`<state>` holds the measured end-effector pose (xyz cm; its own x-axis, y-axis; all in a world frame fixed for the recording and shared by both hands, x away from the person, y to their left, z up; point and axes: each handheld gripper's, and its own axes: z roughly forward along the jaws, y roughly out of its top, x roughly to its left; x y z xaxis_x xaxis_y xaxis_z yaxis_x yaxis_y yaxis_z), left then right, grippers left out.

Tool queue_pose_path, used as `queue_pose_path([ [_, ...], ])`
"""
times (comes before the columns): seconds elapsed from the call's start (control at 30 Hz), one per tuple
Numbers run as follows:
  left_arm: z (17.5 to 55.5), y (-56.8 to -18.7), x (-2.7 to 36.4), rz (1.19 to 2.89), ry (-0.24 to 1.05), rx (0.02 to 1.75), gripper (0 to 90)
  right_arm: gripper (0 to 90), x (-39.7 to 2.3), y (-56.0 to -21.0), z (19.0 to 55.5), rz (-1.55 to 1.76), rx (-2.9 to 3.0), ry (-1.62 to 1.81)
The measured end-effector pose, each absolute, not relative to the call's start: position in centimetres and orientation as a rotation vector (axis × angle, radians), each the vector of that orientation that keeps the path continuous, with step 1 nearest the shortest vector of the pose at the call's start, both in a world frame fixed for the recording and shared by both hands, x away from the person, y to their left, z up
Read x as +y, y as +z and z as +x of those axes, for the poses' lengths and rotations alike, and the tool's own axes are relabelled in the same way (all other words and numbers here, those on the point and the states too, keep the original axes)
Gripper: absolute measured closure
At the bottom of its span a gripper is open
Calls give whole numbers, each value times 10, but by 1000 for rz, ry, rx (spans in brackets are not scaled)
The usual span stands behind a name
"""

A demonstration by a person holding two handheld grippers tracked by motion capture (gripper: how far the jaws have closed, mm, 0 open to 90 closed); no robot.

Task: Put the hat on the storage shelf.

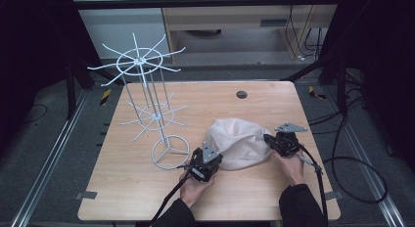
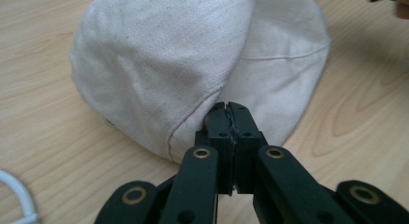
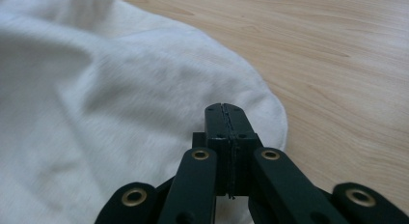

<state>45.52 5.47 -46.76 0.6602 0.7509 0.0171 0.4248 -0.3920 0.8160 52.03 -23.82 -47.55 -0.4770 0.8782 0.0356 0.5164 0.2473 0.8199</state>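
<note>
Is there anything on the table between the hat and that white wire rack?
Nothing visible does. The cream hat lies on the wooden table just right of the rack's ring base, with bare wood between them. Both the left gripper and right gripper are shut at the hat's edges.

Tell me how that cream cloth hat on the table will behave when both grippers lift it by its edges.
The cream hat will probably sag in the middle: its fabric is creased and slumped. It looks light, thin cloth. With the left gripper and right gripper shut at its edges, the woven surface should grip rather than slip.
</note>
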Motion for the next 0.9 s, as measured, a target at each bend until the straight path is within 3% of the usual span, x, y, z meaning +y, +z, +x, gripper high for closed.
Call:
queue_pose_path([
  [0.37,473,-472,63,2008,524,973,883,900,-236,-483,495,1227,2208,1091],
  [0.57,464,-462,69,2021,526,934,832,894,-242,-470,486,1193,2154,1124],
  [0.9,426,-432,100,2039,507,848,681,685,-257,-434,470,1090,2109,1206],
])
